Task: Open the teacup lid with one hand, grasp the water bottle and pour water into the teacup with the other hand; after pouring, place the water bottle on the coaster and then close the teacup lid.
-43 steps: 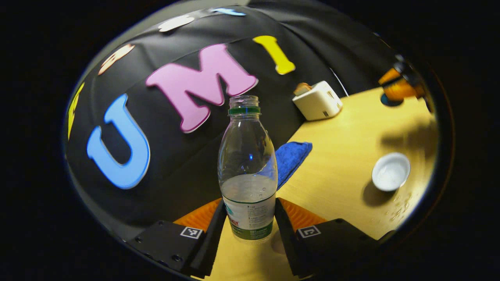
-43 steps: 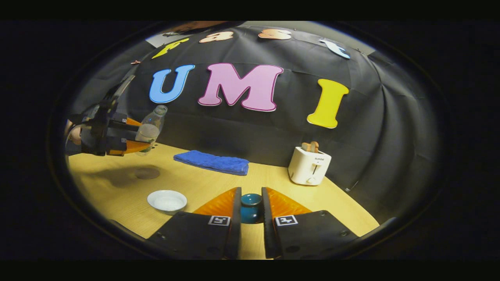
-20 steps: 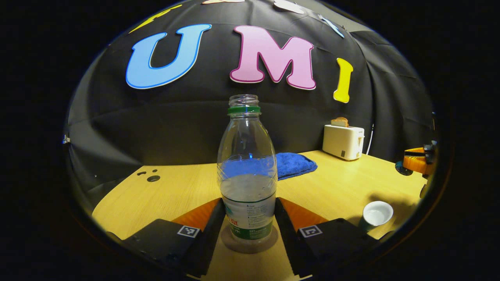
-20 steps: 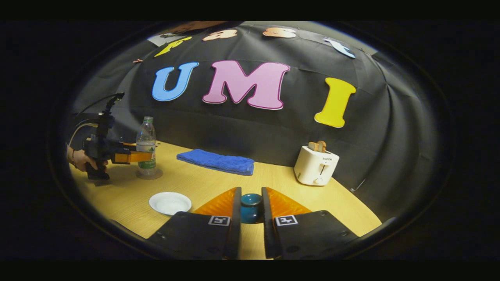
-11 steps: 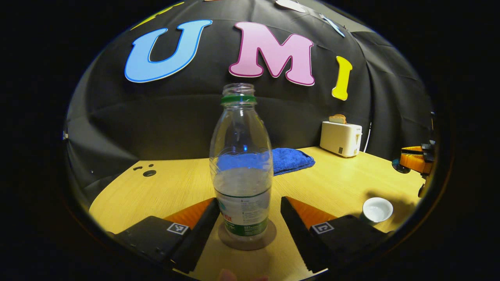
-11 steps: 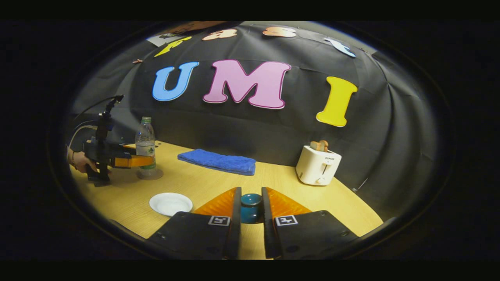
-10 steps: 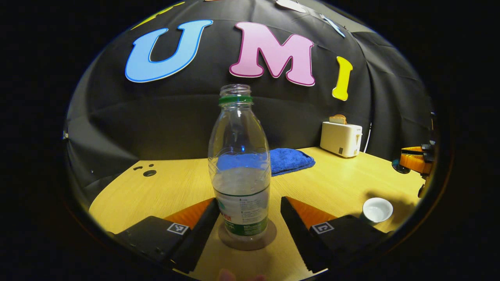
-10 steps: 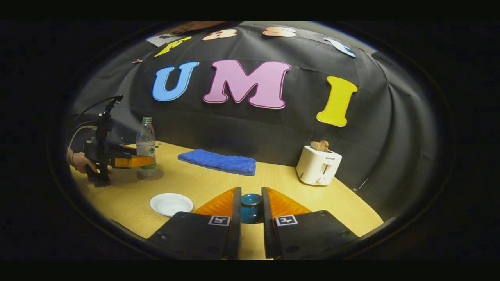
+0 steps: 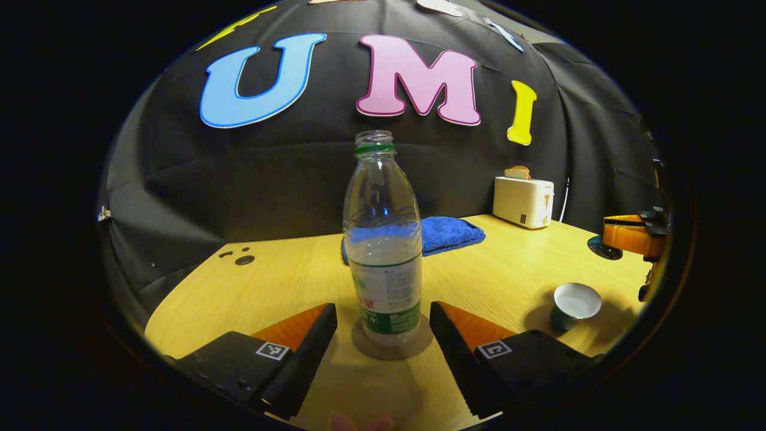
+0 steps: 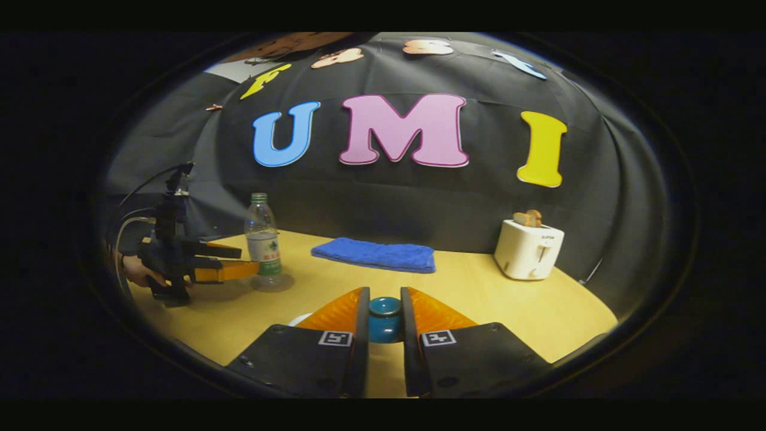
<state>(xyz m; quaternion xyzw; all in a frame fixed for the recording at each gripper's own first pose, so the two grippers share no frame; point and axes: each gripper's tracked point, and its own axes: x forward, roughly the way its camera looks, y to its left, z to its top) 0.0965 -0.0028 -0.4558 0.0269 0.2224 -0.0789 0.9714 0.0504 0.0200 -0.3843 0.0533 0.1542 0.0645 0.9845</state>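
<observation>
The clear water bottle (image 9: 383, 251), uncapped and partly full, stands upright on the round coaster (image 9: 392, 346). My left gripper (image 9: 383, 308) is open just short of it, a finger on each side and apart from it. The white-lined teacup (image 9: 574, 305) sits uncovered at the right. In the right gripper view, my right gripper (image 10: 384, 293) is shut on the knob of the teal lid (image 10: 384, 314), held above the table. Farther left there, the left gripper (image 10: 246, 261) stands open beside the bottle (image 10: 262, 239) on the coaster (image 10: 272, 282). The cup is mostly hidden behind my right gripper's left finger.
A blue folded towel (image 9: 446, 233) lies at the back of the wooden table (image 9: 269, 287). A white toaster (image 9: 523, 200) with bread stands at the back right. The right gripper (image 9: 628, 236) hangs at the far right. A hand (image 10: 140, 272) holds the left gripper.
The left gripper set the bottle upright on the coaster, opened, and drew back a little. The right gripper kept the lid and turned slightly left.
</observation>
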